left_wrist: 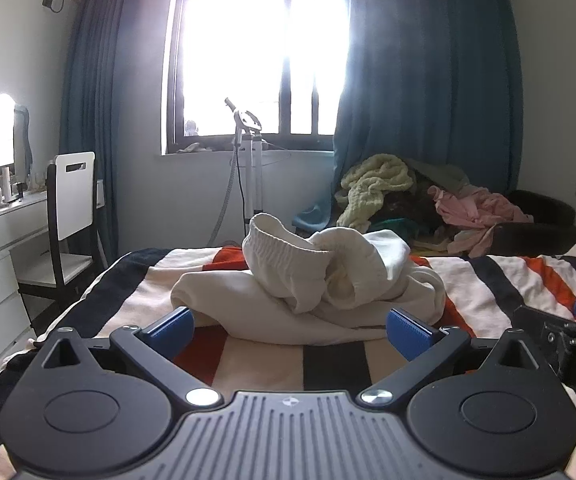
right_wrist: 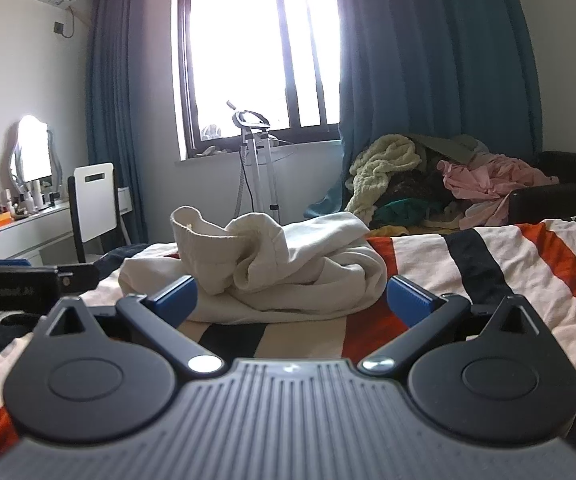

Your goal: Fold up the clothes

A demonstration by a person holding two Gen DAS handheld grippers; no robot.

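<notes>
a crumpled white garment lies mid-frame on the striped bed. the left tongs and right tongs both gape wide at the lower centre of their views, holding nothing, just short of the garment's near edge. a clothes pile sits right of centre.

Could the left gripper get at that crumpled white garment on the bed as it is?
Probably yes. The left gripper stands open just short of the white garment, which lies alone on the striped bedspread; nothing shows between them.
</notes>
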